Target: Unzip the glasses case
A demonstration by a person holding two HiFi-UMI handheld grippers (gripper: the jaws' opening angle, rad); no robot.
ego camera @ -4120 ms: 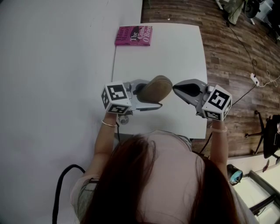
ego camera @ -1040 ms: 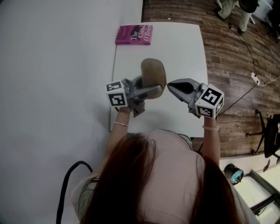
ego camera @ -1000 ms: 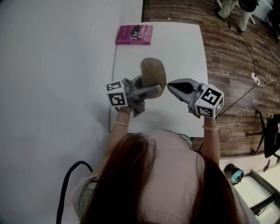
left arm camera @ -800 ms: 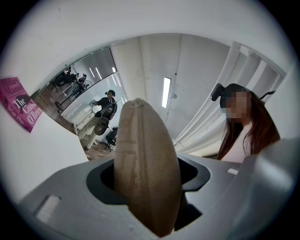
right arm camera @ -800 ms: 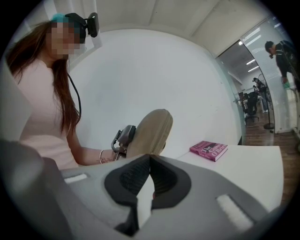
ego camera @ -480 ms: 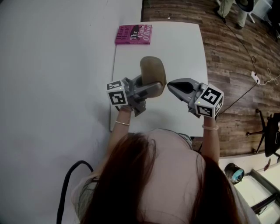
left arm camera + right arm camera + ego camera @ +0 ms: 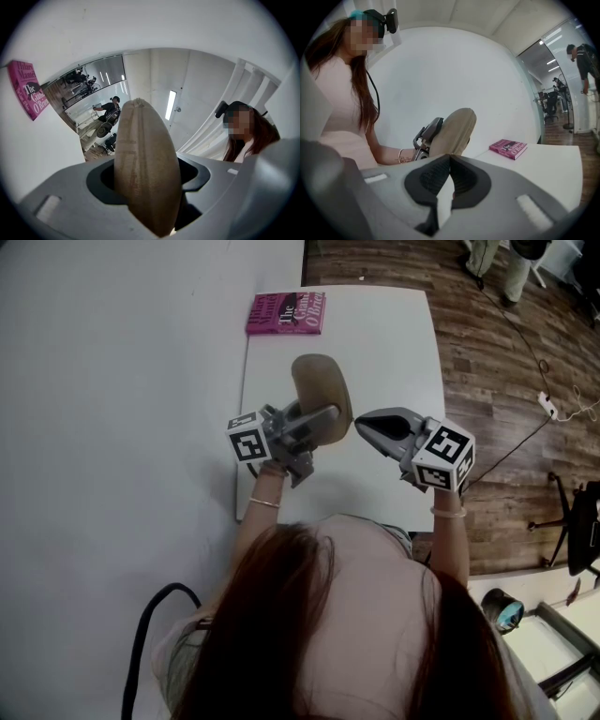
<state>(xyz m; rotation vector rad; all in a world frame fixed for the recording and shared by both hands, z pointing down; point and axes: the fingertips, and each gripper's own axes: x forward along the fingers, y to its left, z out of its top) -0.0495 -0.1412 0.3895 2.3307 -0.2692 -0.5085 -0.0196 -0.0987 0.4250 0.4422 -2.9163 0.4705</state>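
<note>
We find the left gripper [image 7: 317, 420] clamped on the glasses case [image 7: 317, 388], lifting it off the surface [image 7: 398, 343], presumably to steady it. The right gripper [image 7: 364, 426], jaws together and empty, waits just beside the case. The zip is not visible.

From the head view, cannot see the near end of the glasses case [image 7: 317, 388], covered by the left tool [image 7: 328, 418]; cannot pick out zip or puller at that size. From the left gripper view, cannot see the case's lower end either, sunk between the clamped jaws, nor tell seam from zip along the ridged edge. From the right gripper view, cannot see the case's base, masked by the right tool's [image 7: 450, 155] own body, nor much of the left tool behind the case. Cannot see the table's [image 7: 394, 343] near edge, buried under the person's hair [image 7: 319, 615]. Cannot read the book [image 7: 287, 315] title in full.
</note>
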